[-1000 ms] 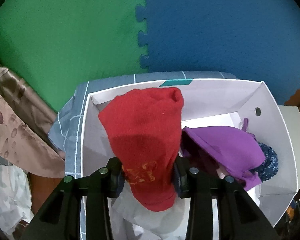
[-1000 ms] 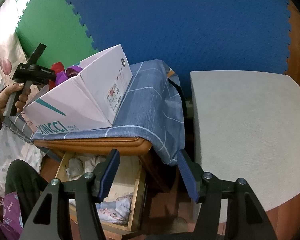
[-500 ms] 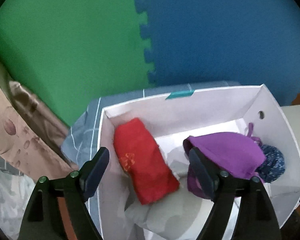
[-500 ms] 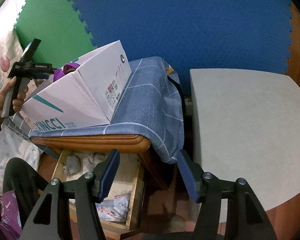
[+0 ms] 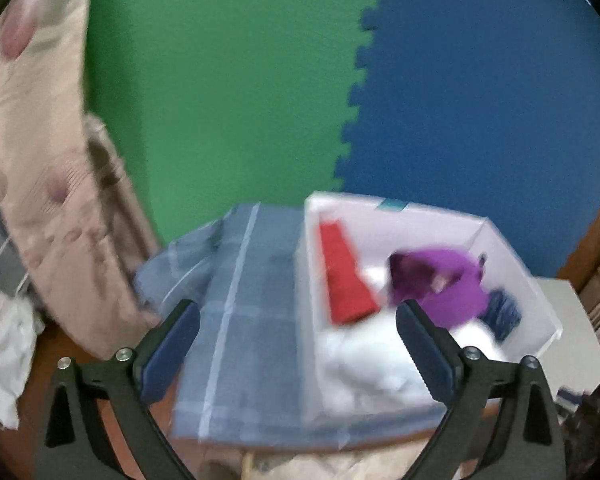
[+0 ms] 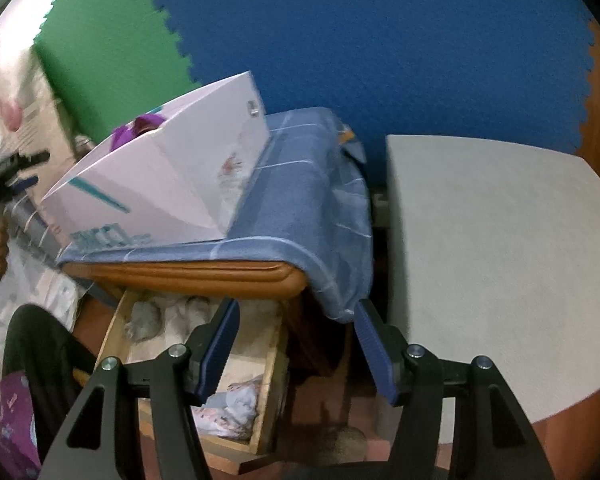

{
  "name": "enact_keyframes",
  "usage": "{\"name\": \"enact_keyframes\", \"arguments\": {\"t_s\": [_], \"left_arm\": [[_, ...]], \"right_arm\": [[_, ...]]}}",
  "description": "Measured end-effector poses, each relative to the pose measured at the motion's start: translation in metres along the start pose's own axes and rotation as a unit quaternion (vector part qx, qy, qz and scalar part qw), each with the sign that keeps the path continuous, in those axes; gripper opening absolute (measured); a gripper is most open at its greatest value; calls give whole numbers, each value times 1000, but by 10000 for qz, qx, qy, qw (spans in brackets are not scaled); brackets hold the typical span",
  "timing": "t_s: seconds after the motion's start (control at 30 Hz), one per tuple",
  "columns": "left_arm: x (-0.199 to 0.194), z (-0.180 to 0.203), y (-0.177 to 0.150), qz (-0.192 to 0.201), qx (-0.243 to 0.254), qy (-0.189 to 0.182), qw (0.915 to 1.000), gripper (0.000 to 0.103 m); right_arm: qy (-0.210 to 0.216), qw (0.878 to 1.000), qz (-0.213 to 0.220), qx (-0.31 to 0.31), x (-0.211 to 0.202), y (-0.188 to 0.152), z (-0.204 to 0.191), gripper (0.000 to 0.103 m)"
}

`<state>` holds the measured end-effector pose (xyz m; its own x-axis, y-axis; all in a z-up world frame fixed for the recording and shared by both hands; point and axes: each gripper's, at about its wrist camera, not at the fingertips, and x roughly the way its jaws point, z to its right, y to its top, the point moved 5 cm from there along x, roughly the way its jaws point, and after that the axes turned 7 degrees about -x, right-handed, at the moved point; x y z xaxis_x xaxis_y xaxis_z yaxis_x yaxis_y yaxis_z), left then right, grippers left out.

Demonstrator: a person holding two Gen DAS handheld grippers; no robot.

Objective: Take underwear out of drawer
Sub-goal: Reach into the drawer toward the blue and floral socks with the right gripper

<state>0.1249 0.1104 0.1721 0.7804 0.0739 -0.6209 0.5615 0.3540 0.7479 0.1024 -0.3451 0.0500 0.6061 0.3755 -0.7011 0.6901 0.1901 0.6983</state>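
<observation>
Left hand-held gripper: jaws apart, empty.
Right hand-held gripper: jaws apart, empty.
White box: red underwear inside.
Drawer: pulled out.

Left wrist view looking down from close above into the white box on the blue cloth — right wrist view facing the same box and cloth lower, from the side, over the open drawer.
</observation>
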Motion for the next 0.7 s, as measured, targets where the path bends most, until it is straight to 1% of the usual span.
{"name": "enact_keyframes", "arguments": {"t_s": [0.1,0.17,0.2,0.23,0.27,0.33,0.37,0.4,0.43,0.47,0.5,0.57,0.63,0.7], "left_arm": [[-6,-44,-30,-228,-69,345,9991,97],[-11,-65,-45,-214,-26,617,9979,97],[-15,-78,-58,-180,59,865,9961,97],[-16,-84,-64,-169,114,997,9948,97],[-17,-90,-70,-155,166,1102,9936,97],[-23,-98,-86,-64,277,1295,9912,97],[-24,-100,-91,-38,292,1342,9905,97],[-26,-101,-95,-23,281,1326,9908,97],[-28,-99,-95,45,306,1279,9913,98],[-30,-96,-94,151,371,1238,9915,100],[-29,-95,-95,175,429,1208,9916,103],[-23,-91,-96,64,535,1180,9916,103],[-18,-89,-100,-83,581,1144,9917,103],[-15,-90,-101,-201,546,1096,9923,103]], "right_arm": [[325,9975,-417,-467,12,-4,-23,61],[568,9904,-829,-955,23,-11,-47,61],[693,9855,-1033,-1156,29,-15,-59,61],[846,9783,-1291,-1380,37,-20,-73,61],[930,9731,-1459,-1520,43,-24,-83,61],[1124,9616,-1848,-1692,58,-31,-102,61],[1215,9572,-2012,-1690,66,-34,-109,61],[1294,9540,-2125,-1671,71,-36,-113,61],[1424,9484,-2311,-1641,80,-40,-120,61],[1472,9447,-2425,-1648,85,-44,-124,61],[1467,9399,-2573,-1701,91,-51,-128,61],[1367,9284,-2916,-1853,107,-63,-137,61],[1427,9174,-3230,-1833,120,-75,-142,61],[1384,9103,-3467,-1788,130,-81,-143,61]]}}
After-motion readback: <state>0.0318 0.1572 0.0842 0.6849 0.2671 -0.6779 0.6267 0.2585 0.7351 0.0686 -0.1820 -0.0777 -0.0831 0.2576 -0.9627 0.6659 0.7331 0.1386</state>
